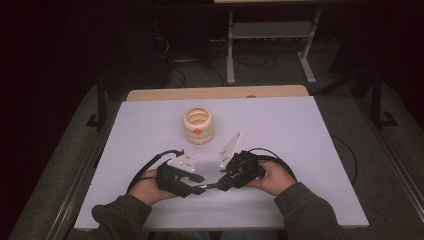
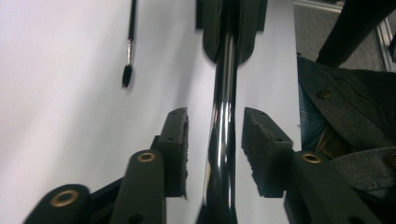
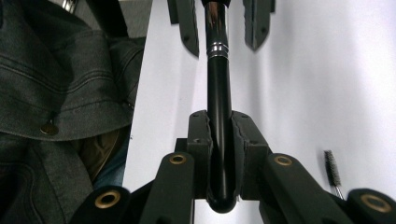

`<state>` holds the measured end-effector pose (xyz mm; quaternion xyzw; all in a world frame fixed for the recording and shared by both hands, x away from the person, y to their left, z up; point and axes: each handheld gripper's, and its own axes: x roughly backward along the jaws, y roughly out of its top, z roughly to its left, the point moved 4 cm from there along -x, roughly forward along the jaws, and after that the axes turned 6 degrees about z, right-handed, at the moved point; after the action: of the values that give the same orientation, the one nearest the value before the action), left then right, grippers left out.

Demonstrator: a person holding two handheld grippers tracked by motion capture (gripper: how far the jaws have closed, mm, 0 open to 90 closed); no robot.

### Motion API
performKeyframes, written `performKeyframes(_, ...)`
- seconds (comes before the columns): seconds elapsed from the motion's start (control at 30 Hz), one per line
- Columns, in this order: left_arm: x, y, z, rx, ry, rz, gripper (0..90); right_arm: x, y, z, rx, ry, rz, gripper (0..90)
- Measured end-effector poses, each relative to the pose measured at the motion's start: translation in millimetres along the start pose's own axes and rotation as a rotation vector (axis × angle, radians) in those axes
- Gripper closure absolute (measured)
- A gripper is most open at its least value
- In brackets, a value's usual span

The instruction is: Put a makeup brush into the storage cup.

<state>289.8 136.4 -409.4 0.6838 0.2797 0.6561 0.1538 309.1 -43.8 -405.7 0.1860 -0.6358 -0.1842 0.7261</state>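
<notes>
The desk [image 1: 310,150] carries a white top, and both grippers work close to its near edge, about midway between the near corners. The left gripper [image 2: 215,140] stands with its jaws apart, a clear gap on either side of the black glossy handle [image 2: 222,135] that runs between its pads [image 2: 180,149] without touching them. The right gripper [image 3: 220,149] is clamped on the butt end of that same handle [image 3: 219,116], both pads pressed against it; the handle's silver ferrule [image 3: 215,48] lies farther out, between the opposing jaws. In the high view the left gripper [image 1: 192,186] and right gripper [image 1: 225,181] face each other tip to tip, with the handle bridging them. A cream ringed holder [image 1: 198,126] with an orange spot stands toward the far edge, well apart from both grippers, with bare white surface all round it. A small brush [image 2: 129,44] lies on the desk off to one side of the left gripper, and a spoolie-type brush [image 3: 332,170] lies just beside the right gripper. Broad open surface remains toward the left, right and far edges; the person's dark sleeves [image 1: 305,205] overhang the near edge.
</notes>
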Motion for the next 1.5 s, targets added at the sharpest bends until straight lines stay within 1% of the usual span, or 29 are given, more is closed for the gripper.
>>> performKeyframes(0.03, 0.4, -1.3, 0.8, 0.004, -0.001, -0.002, 60.1, 1.6, -2.5, -0.3, 0.001, -0.006, -0.012, 78.3)
performKeyframes(0.1, 0.9, -3.7, 1.5, 0.027, -0.011, -0.012, 60.0, 4.2, -6.6, 0.4, -0.008, -0.013, -0.033, 78.3)
performKeyframes(0.17, 1.5, -4.2, 2.9, 0.019, -0.01, -0.013, 62.0, 5.2, -8.9, 1.1, -0.016, -0.016, -0.046, 78.3)
performKeyframes(0.23, 1.6, -4.1, 2.3, 0.017, -0.02, -0.012, 66.4, 4.6, -9.6, 0.9, -0.015, -0.023, -0.06, 78.3)
performKeyframes(0.27, 1.6, -4.3, 2.1, 0.012, -0.016, -0.011, 69.6, 4.3, -9.9, 0.7, -0.013, -0.026, -0.063, 78.2)
performKeyframes(0.3, 1.6, -4.5, 1.9, 0.008, -0.02, -0.009, 72.3, 3.6, -9.6, 1.6, -0.023, -0.02, -0.068, 78.2)
performKeyframes(0.33, 1.5, -4.9, 1.6, 0.002, -0.026, -0.003, 73.6, 2.7, -9.8, 0.9, -0.012, -0.024, -0.064, 78.2)
performKeyframes(0.37, 1.1, -5.2, 0.7, 0.001, -0.028, 0.0, 74.4, 1.9, -9.4, 1.7, -0.019, -0.017, -0.066, 78.1)
performKeyframes(0.4, 1.0, -5.4, 0.7, -0.011, -0.027, 0.009, 74.9, 0.8, -9.4, 1.4, -0.015, -0.018, -0.063, 77.8)
performKeyframes(0.43, 0.5, -5.7, 0.0, -0.011, -0.032, 0.02, 75.4, -0.6, -9.3, 0.6, -0.009, -0.021, -0.055, 76.7)
performKeyframes(0.5, -0.5, -5.9, -0.7, -0.011, -0.028, 0.038, 76.1, -2.7, -8.4, -0.6, -0.03, -0.034, -0.042, 73.2)
performKeyframes(0.53, -1.0, -5.5, -0.9, -0.012, -0.029, 0.046, 76.1, -3.7, -7.9, -1.5, -0.027, -0.037, -0.039, 70.6)
performKeyframes(0.57, -1.1, -5.3, -1.0, -0.018, -0.022, 0.059, 76.2, -5.4, -6.6, -1.4, -0.031, -0.038, -0.028, 68.7)
performKeyframes(0.63, -1.7, -4.4, -1.7, -0.015, -0.01, 0.075, 76.2, -7.8, -3.3, -0.3, -0.017, -0.052, -0.005, 66.4)
performKeyframes(0.67, -2.0, -4.0, -2.1, -0.016, -0.011, 0.084, 76.2, -9.3, -0.2, 2.0, -0.011, -0.048, 0.01, 66.5)
performKeyframes(0.73, -2.2, -2.8, -3.1, -0.021, -0.007, 0.089, 76.2, -11.9, 4.8, 4.7, 0.012, -0.058, 0.039, 68.1)
performKeyframes(0.8, -1.2, -1.8, -3.8, -0.04, -0.011, 0.088, 76.2, -15.3, 7.8, 5.5, 0.039, -0.07, 0.071, 74.2)
performKeyframes(0.83, -0.9, -1.8, -4.5, -0.041, -0.01, 0.087, 76.2, -16.5, 8.2, 5.7, 0.043, -0.078, 0.084, 76.5)
performKeyframes(0.9, -0.2, -2.7, -4.7, -0.05, -0.013, 0.086, 76.2, -18.8, 7.8, 5.9, 0.042, -0.063, 0.09, 77.6)
performKeyframes(0.97, 0.4, -3.9, -4.0, -0.047, -0.011, 0.067, 75.5, -19.7, 7.3, 7.7, 0.043, -0.057, 0.084, 78.3)
performKeyframes(1.0, 0.9, -4.5, -3.1, -0.034, -0.013, 0.049, 74.3, -19.3, 6.9, 8.2, 0.039, -0.058, 0.075, 78.5)
performKeyframes(1.03, 1.9, -5.0, -1.7, -0.018, -0.014, 0.032, 70.6, -18.3, 6.4, 8.0, 0.035, -0.057, 0.062, 78.5)
performKeyframes(1.07, 3.0, -5.6, -0.4, 0.003, -0.019, 0.019, 63.9, -17.1, 5.7, 8.1, 0.029, -0.055, 0.047, 78.6)
performKeyframes(1.1, 4.3, -6.5, 0.9, 0.014, -0.033, 0.009, 59.9, -15.6, 4.8, 7.9, 0.027, -0.059, 0.033, 78.5)
performKeyframes(1.2, 6.3, -8.7, 2.6, 0.046, -0.048, -0.019, 55.7, -11.6, 2.4, 7.4, 0.009, -0.061, -0.018, 78.6)
performKeyframes(1.27, 7.0, -9.3, 3.3, 0.059, -0.055, -0.032, 55.7, -10.1, 1.2, 7.2, 0.005, -0.059, -0.052, 78.5)
performKeyframes(1.33, 7.4, -8.7, 4.3, 0.061, -0.057, -0.041, 56.8, -9.9, 1.0, 6.6, 0.006, -0.064, -0.075, 78.5)
performKeyframes(1.43, 9.2, -7.3, 4.8, 0.056, -0.064, -0.058, 61.5, -13.0, 1.8, 7.6, 0.009, -0.067, -0.081, 78.5)
performKeyframes(1.5, 10.8, -7.5, 5.3, 0.056, -0.073, -0.064, 67.6, -16.0, 2.4, 7.7, 0.017, -0.072, -0.074, 78.5)
